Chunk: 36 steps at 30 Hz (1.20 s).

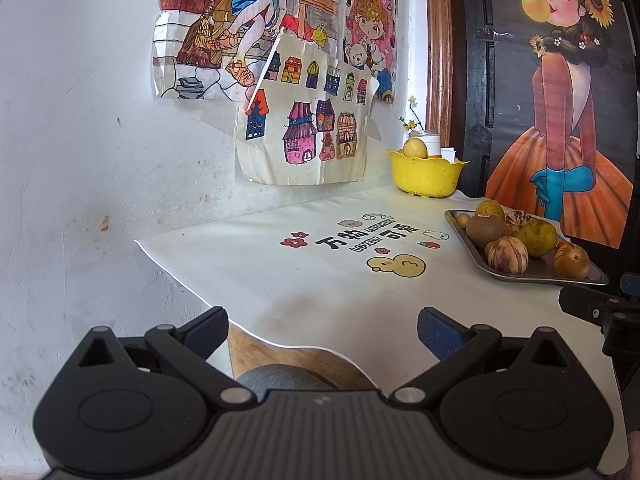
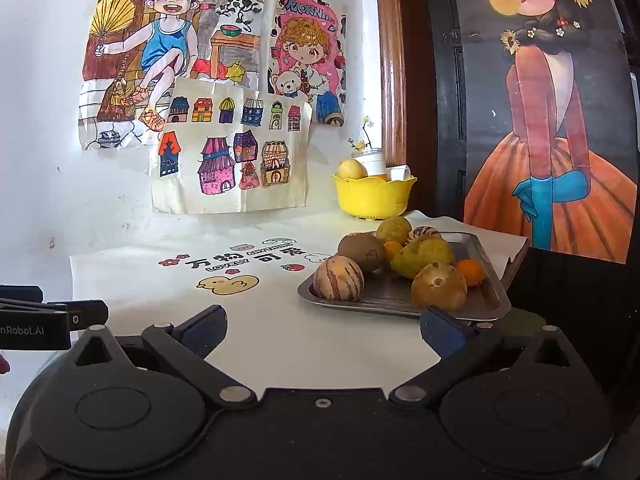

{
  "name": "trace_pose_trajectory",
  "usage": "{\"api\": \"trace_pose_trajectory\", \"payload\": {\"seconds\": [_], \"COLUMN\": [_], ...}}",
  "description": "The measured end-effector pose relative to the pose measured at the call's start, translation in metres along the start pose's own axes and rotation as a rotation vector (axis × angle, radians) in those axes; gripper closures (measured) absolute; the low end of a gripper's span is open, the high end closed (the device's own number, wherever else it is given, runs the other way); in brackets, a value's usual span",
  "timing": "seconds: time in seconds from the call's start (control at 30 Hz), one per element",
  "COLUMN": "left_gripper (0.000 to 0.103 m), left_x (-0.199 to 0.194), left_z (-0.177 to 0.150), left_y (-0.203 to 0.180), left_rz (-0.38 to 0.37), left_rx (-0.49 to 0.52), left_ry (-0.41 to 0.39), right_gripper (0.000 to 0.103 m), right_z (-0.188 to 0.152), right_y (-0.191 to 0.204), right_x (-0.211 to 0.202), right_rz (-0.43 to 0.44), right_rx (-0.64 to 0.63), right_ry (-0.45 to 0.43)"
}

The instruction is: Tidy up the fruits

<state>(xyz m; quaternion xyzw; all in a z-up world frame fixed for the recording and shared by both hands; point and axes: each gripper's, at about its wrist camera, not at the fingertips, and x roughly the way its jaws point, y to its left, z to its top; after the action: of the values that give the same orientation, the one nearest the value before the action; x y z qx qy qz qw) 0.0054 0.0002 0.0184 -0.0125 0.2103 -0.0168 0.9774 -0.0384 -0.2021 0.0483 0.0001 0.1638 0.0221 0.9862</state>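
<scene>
Right hand-held gripper (image 2: 322, 330) wide, empty; left (image 1: 322, 330) too. Tray (image 2: 486, 262) fruits look round, firm, slippery: grip striped melon (image 2: 338, 278) across middle.

1. The white table mat (image 2: 280, 320) has big black Chinese characters printed on it, "万物可爱", sitting among little cartoon flowers, a strawberry and a yellow duck.
2. Same mat, tucked between the characters: "LOVELY" is readable, and the small word above it looks like "ANYTHING", but it's pretty tiny.
3. The pink cartoon drawing (image 2: 306, 52) taped to the wall says "MORNI…" across the top; the rest runs off the paper.
4. The left gripper (image 2: 36, 322) at the edge of the right wrist view shows "nRobot.AI", with the start cut off.
</scene>
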Motion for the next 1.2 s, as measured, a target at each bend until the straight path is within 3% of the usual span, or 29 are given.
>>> {"api": "trace_pose_trajectory", "payload": {"seconds": [0.97,1.2], "left_gripper": [0.000,0.000], "left_x": [-0.0001,-0.0031], "left_z": [-0.0004,-0.0007], "left_y": [-0.0006,-0.0088], "left_rz": [0.002,-0.003], "left_rx": [-0.004,0.034], "left_ry": [0.012,-0.004], "right_gripper": [0.000,0.000], "right_z": [0.0000,0.0000], "right_y": [0.0006,0.0014], "right_x": [-0.0002,0.0000], "right_rz": [0.006,0.005], "right_rx": [-0.006,-0.007], "right_ry": [0.001,0.002]}}
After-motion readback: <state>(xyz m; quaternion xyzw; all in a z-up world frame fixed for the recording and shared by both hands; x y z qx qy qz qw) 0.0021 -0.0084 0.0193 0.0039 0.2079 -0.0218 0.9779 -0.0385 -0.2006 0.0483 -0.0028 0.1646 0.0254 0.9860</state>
